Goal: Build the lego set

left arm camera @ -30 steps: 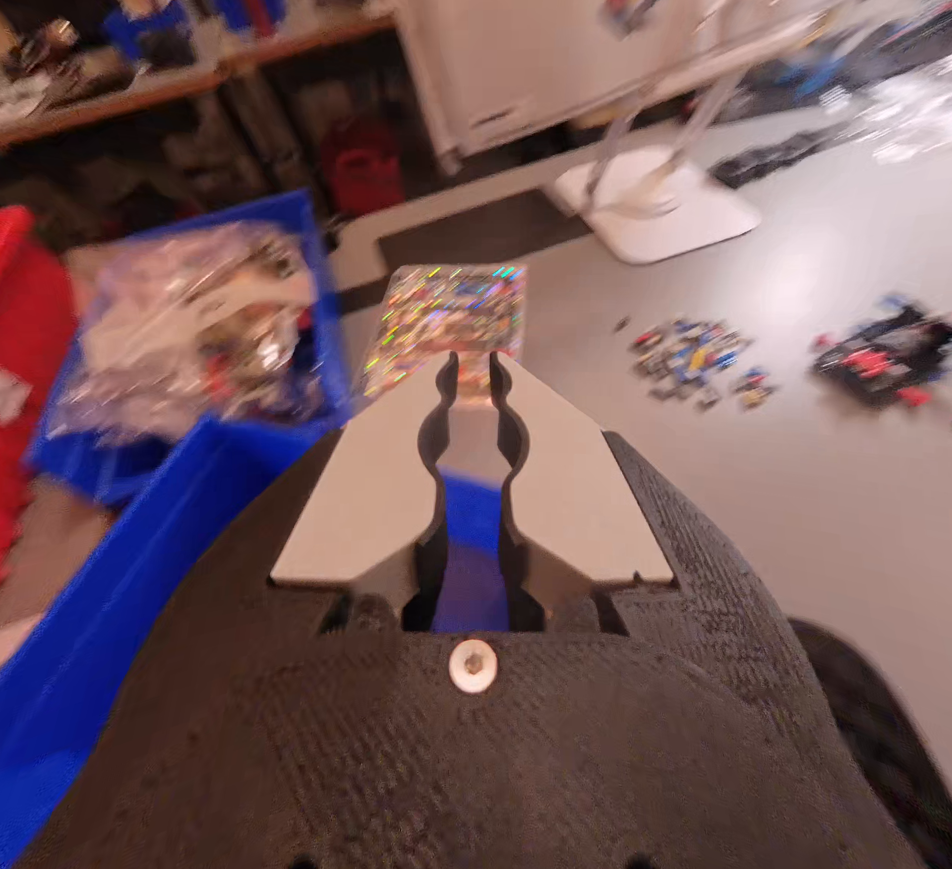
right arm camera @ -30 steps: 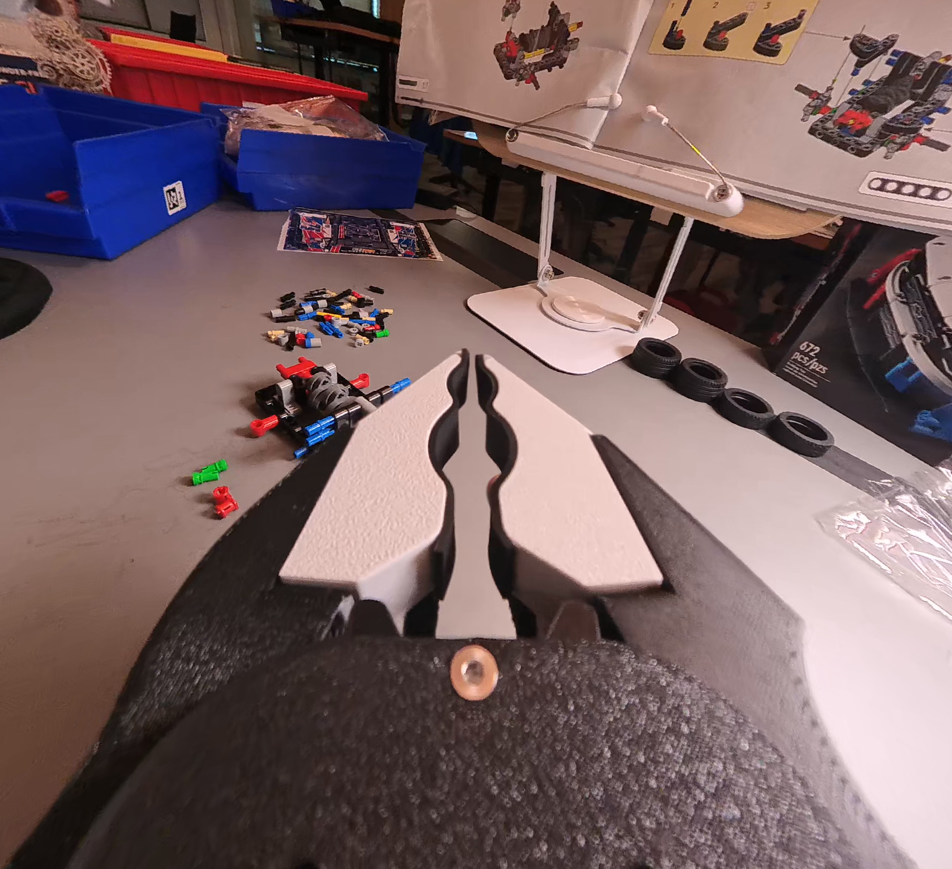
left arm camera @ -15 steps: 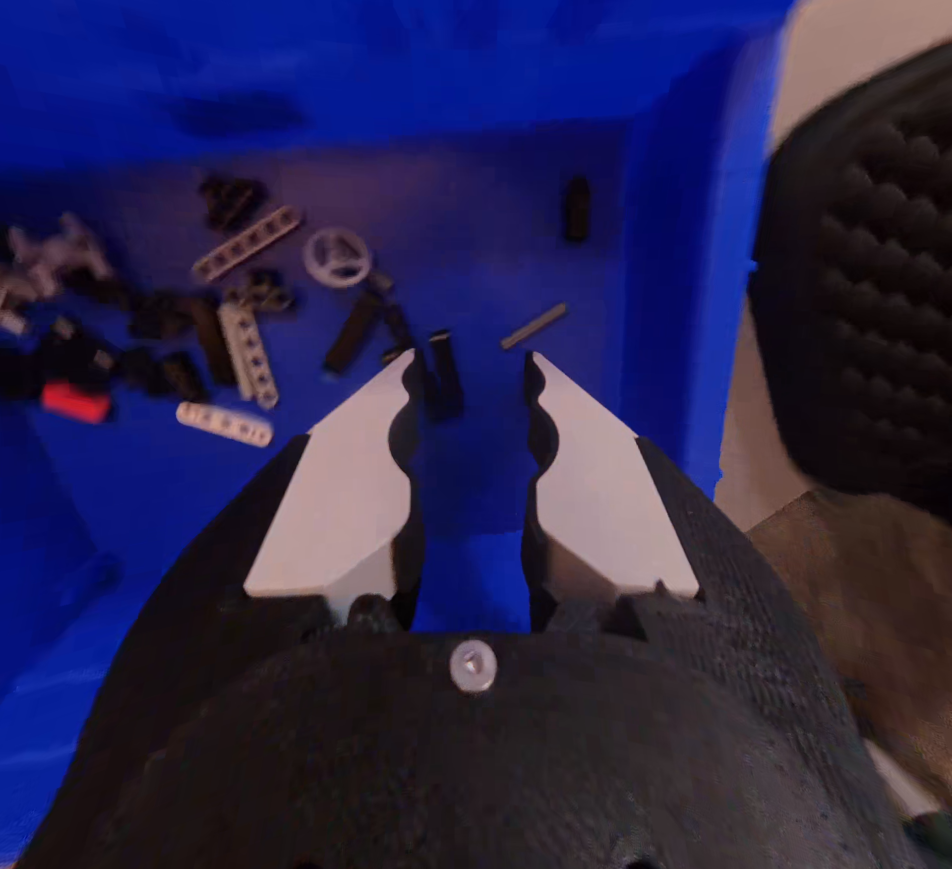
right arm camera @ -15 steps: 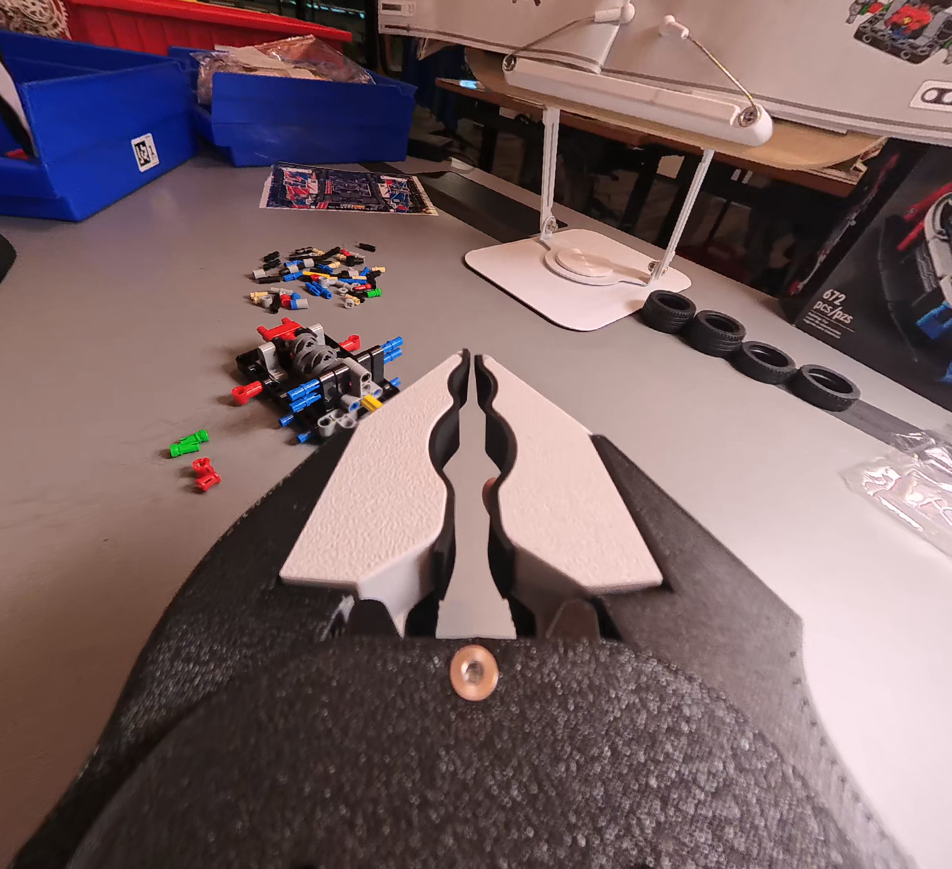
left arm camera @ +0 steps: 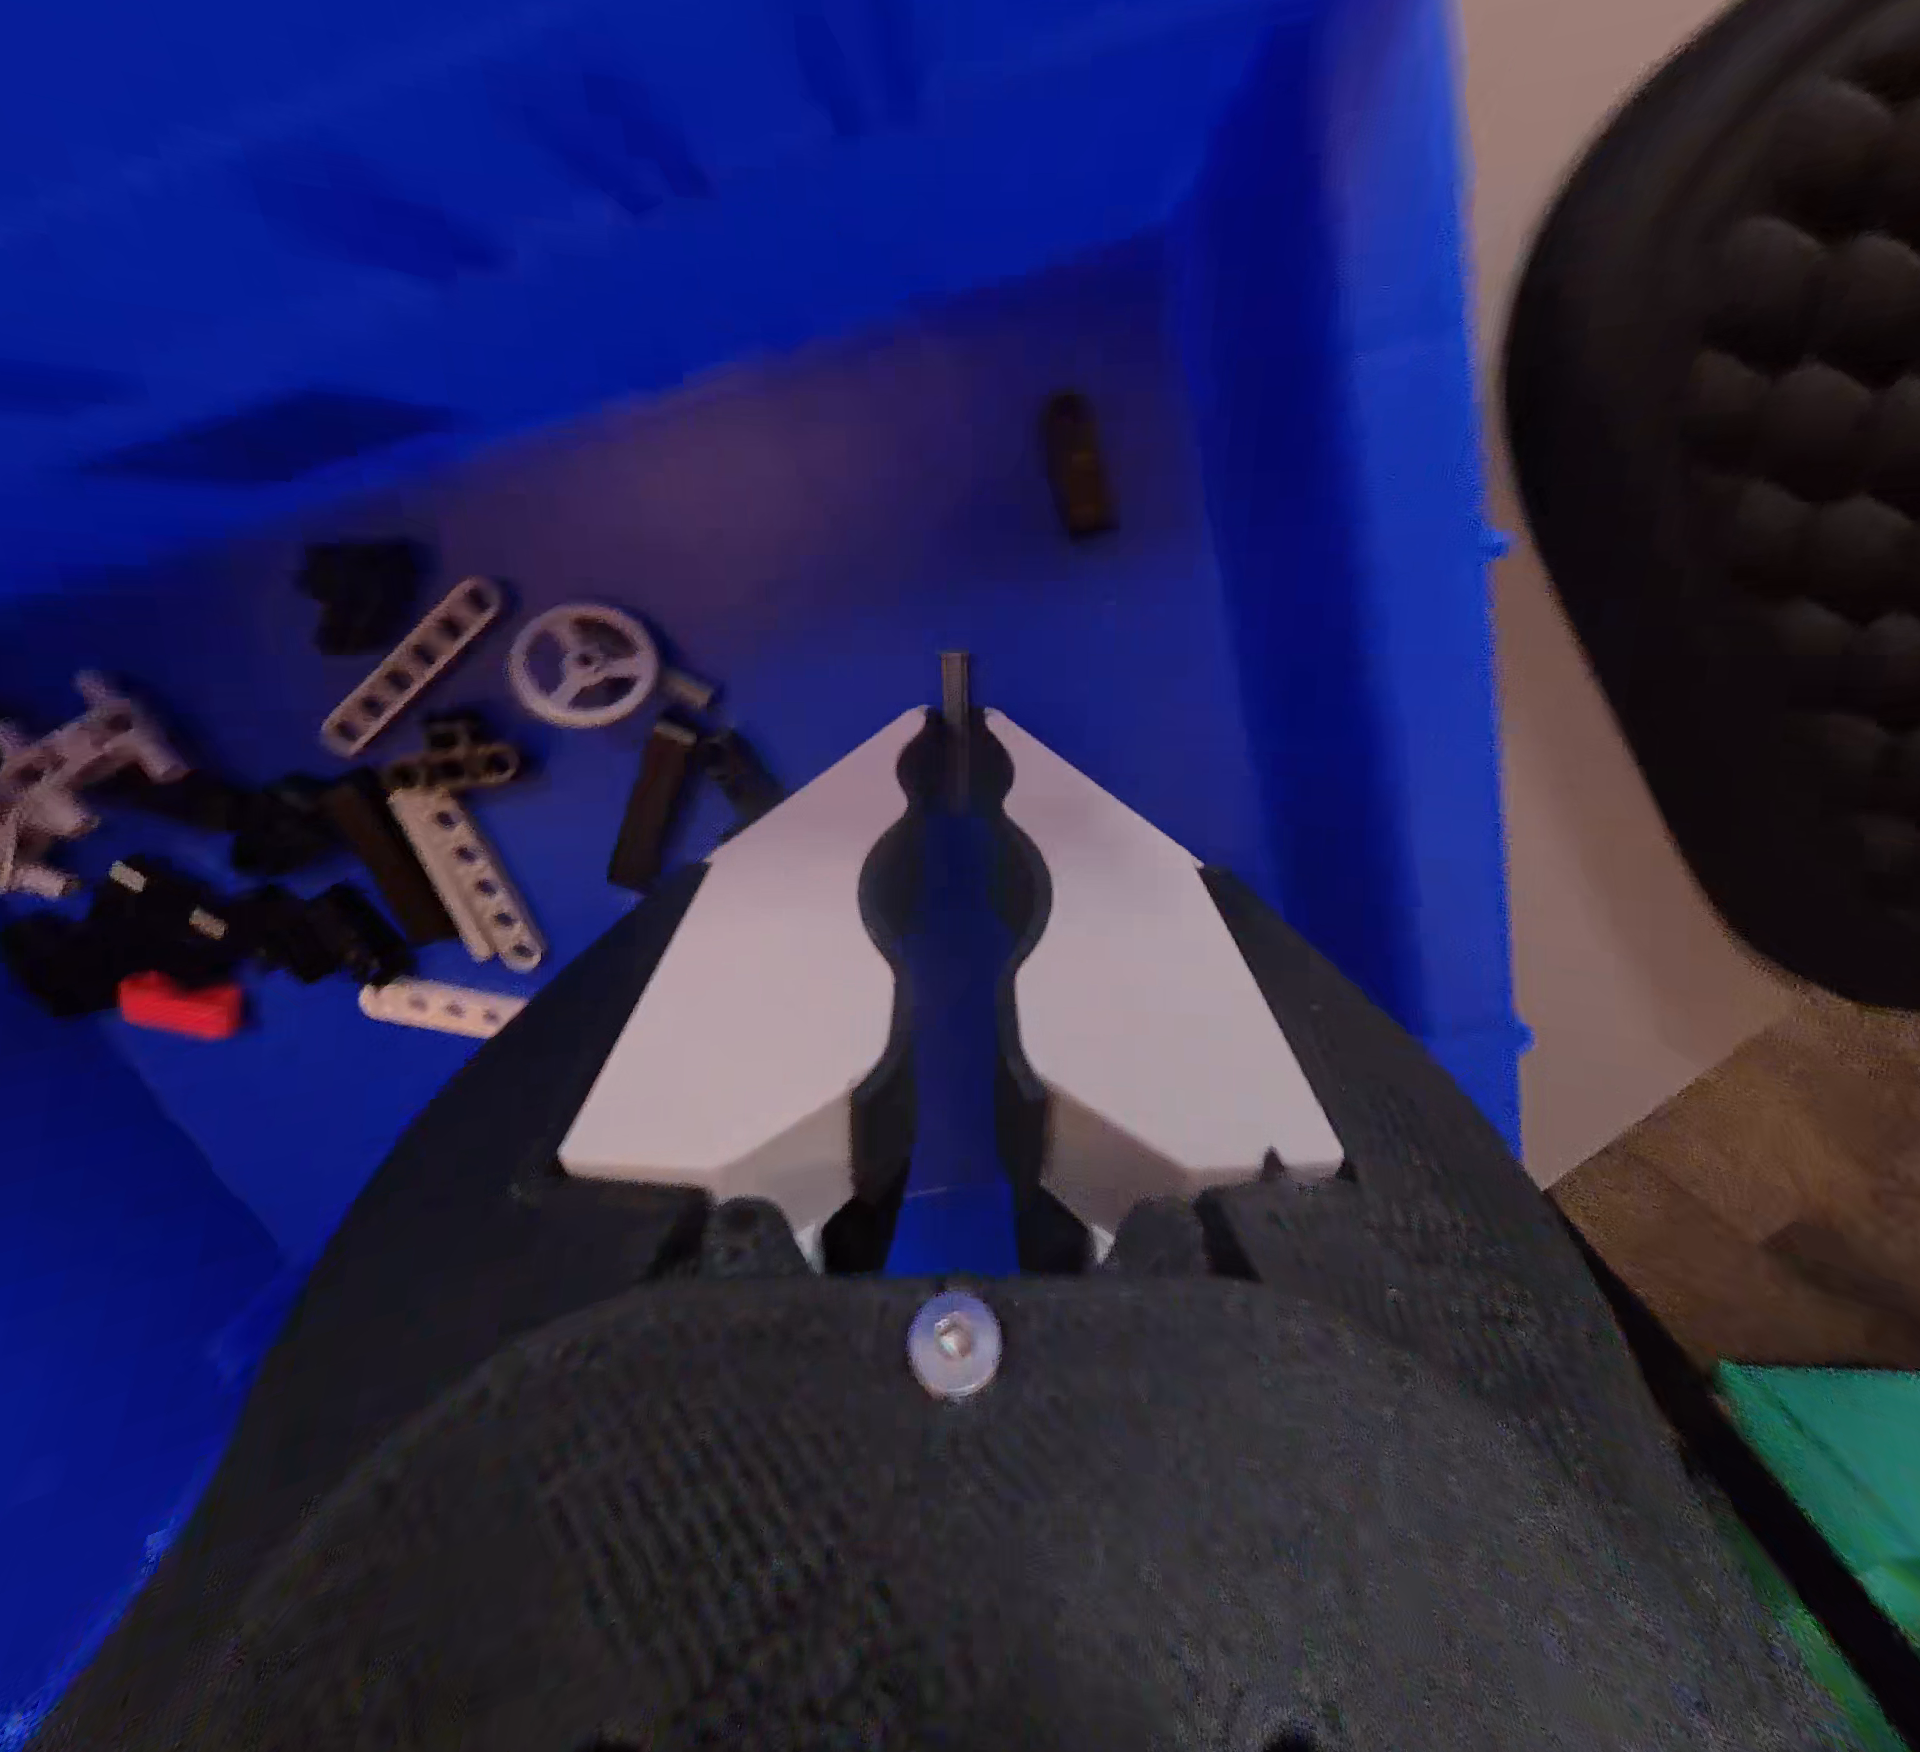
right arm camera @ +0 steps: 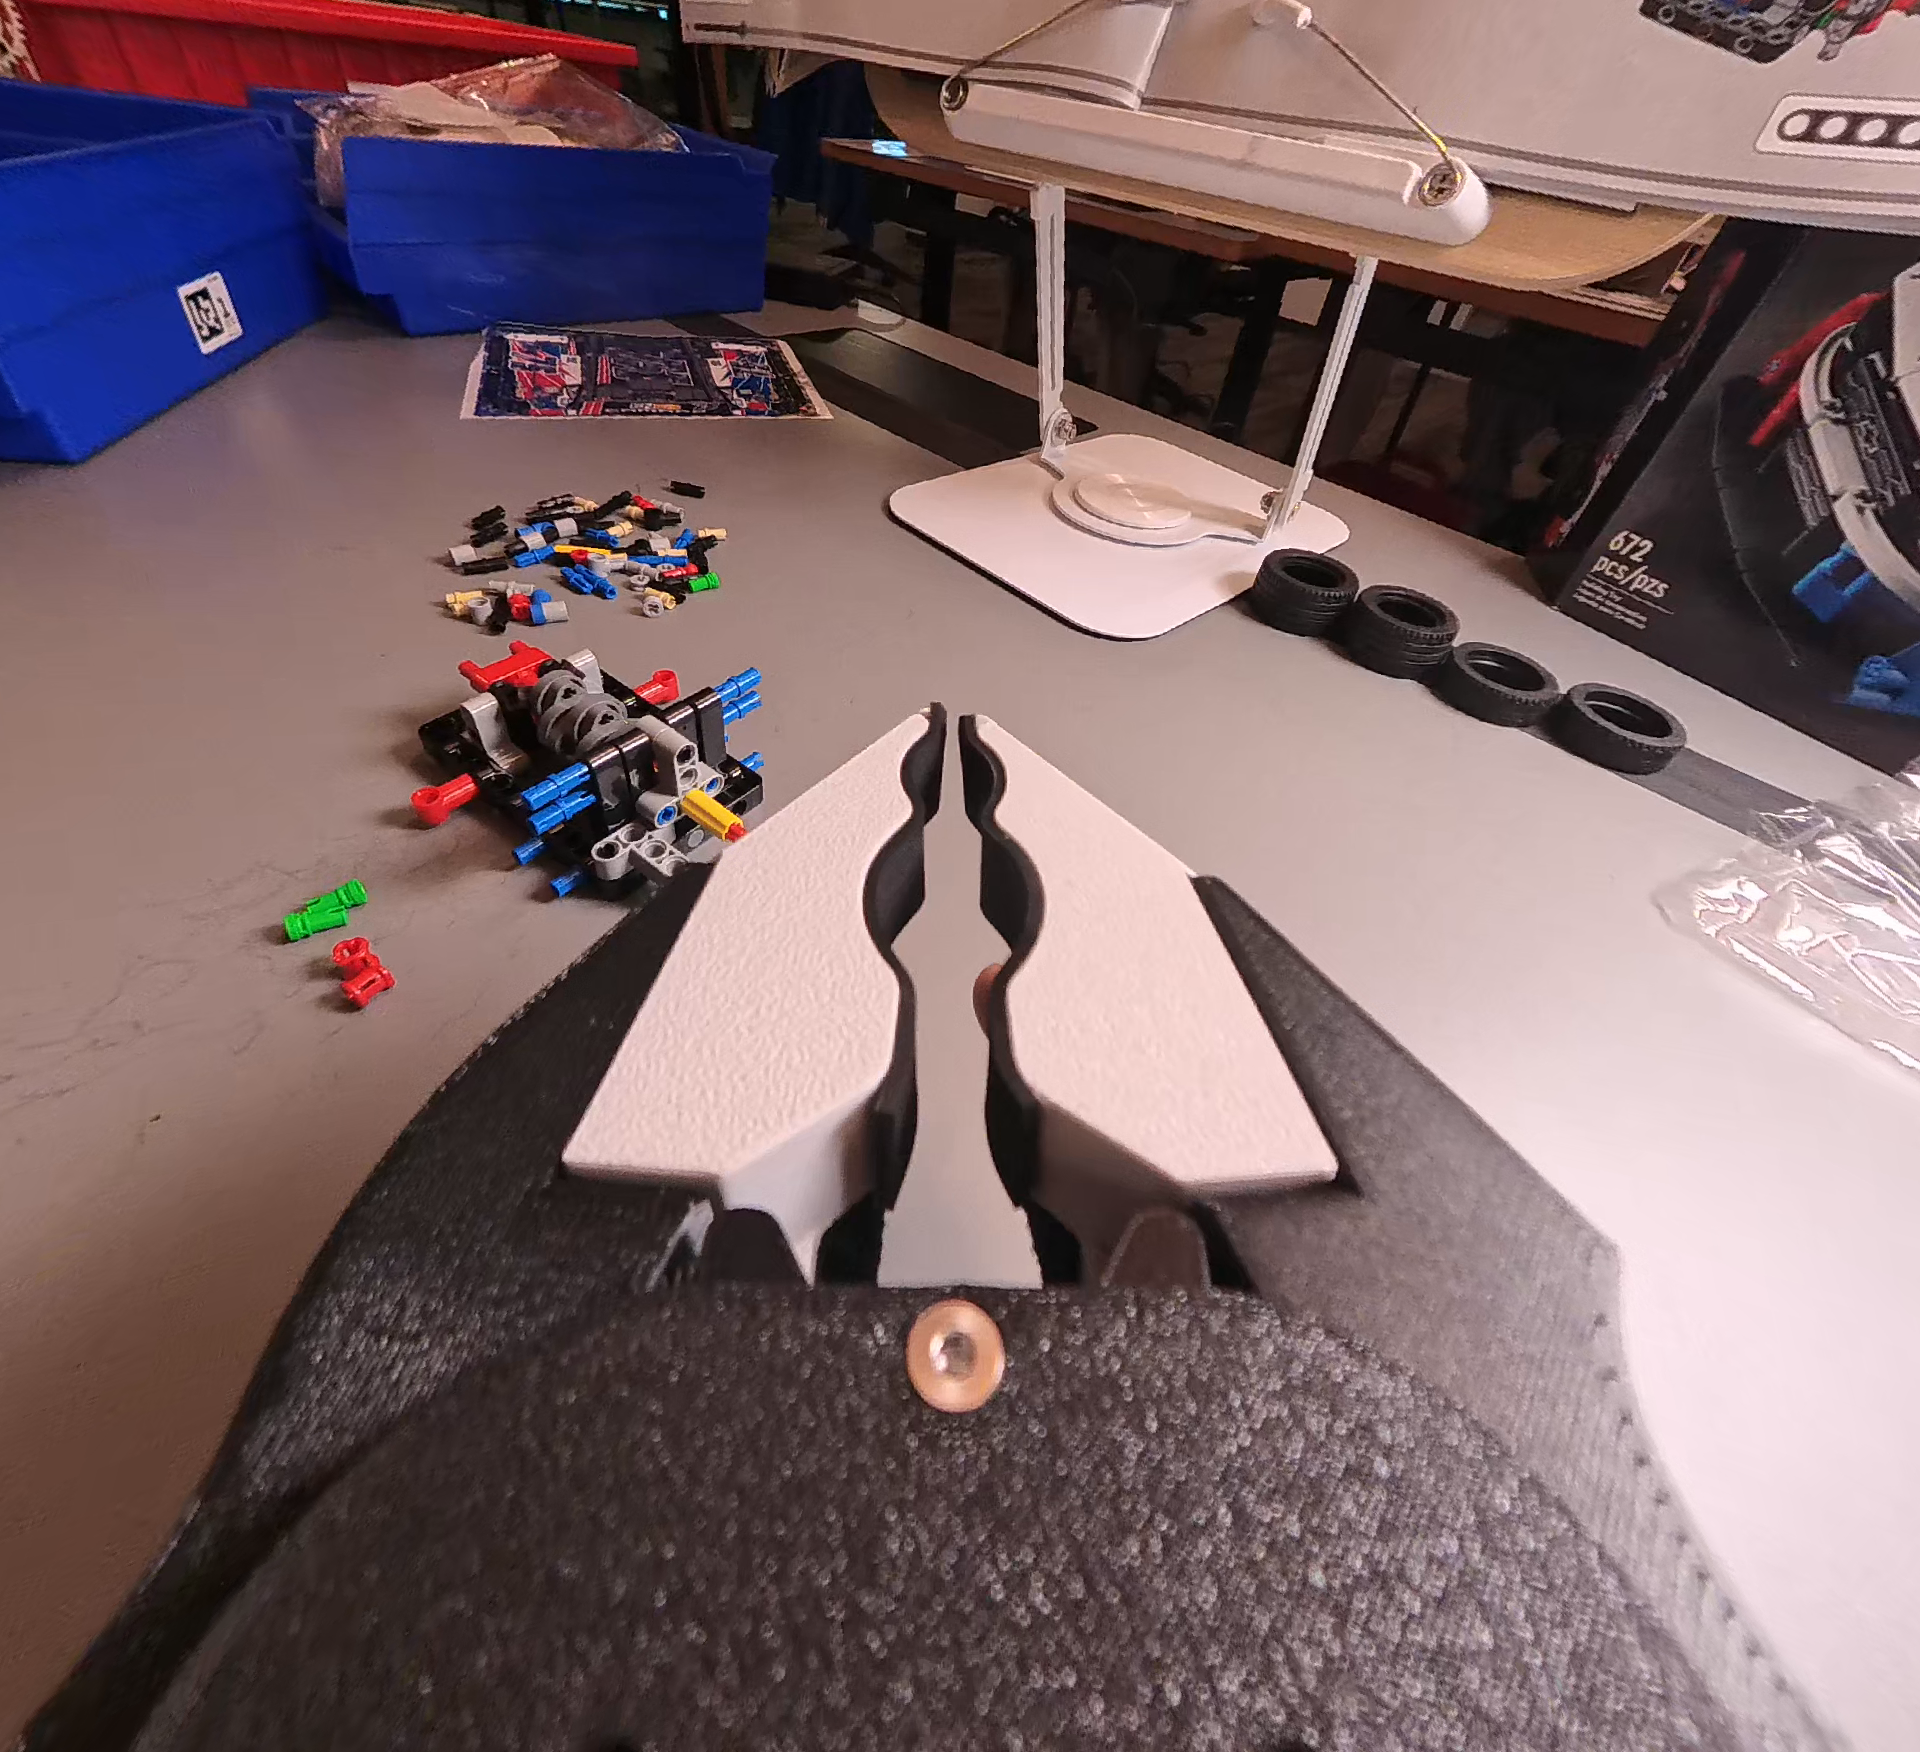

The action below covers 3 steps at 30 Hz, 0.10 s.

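My left gripper is down inside a blue bin, shut on a thin dark grey axle that sticks out past its tips. Loose parts lie on the bin floor to the left: grey beams, a grey steering wheel, black pieces, a red piece. My right gripper is shut and empty above the grey table. The partly built black model with blue, red and yellow pins lies just to its front left. A pile of small pins lies beyond the model.
Green pins and red pins lie left of my right gripper. A white stand holds the instruction book. Several tyres, the set box, a plastic bag, a sticker sheet and blue bins ring the table. The left gripper's tips are roughly 55 centimeters from the right gripper's. The red piece is about 15 centimeters from my left fingertips.
My left gripper swung from over the table down into the blue bin, opened, then shut on the thin axle. My right gripper moved slightly forward and stayed shut.
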### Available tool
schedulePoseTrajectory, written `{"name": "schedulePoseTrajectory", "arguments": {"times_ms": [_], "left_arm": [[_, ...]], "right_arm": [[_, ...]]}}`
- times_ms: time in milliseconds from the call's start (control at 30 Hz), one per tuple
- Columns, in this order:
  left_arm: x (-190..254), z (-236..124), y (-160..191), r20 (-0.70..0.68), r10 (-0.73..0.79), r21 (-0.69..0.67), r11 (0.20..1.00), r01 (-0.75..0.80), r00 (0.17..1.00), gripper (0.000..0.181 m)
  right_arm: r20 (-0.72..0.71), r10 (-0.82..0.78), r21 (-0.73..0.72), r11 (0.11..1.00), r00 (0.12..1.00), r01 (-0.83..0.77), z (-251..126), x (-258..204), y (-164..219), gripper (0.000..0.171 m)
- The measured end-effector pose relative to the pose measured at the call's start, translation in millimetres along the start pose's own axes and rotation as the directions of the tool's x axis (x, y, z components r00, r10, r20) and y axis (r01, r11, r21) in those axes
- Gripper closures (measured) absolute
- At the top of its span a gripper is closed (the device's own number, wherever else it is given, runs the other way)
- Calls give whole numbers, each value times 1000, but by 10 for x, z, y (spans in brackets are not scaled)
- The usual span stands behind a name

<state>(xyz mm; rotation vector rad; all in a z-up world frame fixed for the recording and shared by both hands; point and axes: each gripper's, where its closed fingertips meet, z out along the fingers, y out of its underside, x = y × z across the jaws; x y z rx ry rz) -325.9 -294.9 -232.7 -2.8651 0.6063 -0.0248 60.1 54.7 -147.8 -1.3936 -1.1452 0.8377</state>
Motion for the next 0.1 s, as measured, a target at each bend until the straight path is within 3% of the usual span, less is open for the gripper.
{"name": "schedulePoseTrajectory", "arguments": {"times_ms": [33,100], "left_arm": [[-66,-5,29,20,-30,-9,1000,30,999,177],[-230,-36,44,77,-101,18,995,100,992,177]], "right_arm": [[0,1,0,1000,1000,-1,-2,1,0,171],[0,3,0,1000,1000,-3,-6,6,2,170]]}}
